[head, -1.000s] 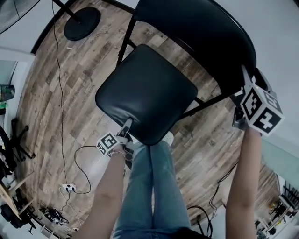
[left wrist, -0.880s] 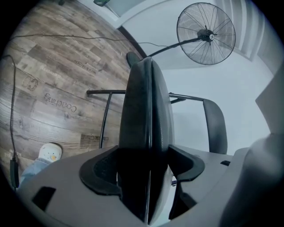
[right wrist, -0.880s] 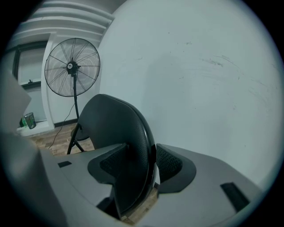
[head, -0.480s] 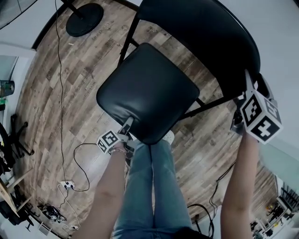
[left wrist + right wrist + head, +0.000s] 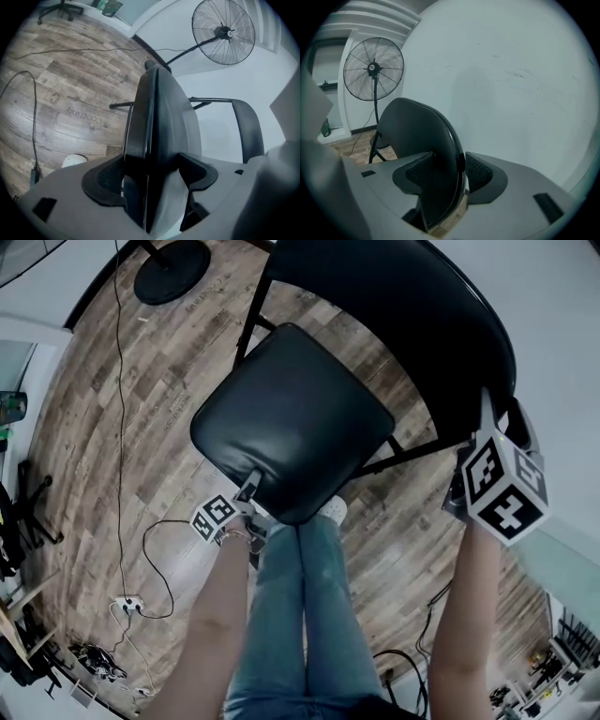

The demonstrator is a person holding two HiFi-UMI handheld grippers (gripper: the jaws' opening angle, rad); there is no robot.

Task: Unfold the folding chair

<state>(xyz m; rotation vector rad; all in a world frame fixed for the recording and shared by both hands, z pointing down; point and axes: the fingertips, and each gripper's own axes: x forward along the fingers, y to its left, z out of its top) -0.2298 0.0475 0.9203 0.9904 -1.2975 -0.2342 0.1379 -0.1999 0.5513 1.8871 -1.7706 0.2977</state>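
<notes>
A: The left gripper (image 5: 251, 486) is biting the front edge of the seat (image 5: 157, 117); its jaws, about half apart, have just been easing wider with the padding between them; the right gripper (image 5: 449, 173) is clamping the backrest (image 5: 403, 306) rim, beyond the seat.

B: So the folding chair (image 5: 281, 409) is standing on the wood floor (image 5: 122, 427), its seat just ahead of the person's legs (image 5: 300, 615); looks like the spreading step, nearly finished.

A: Next, I reckon: pressing the seat fully level, then letting go.

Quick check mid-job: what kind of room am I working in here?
Likely an indoor workroom or lab: wood-plank floor, a pedestal fan by a plain wall, and loose cables running to a power strip.
</notes>
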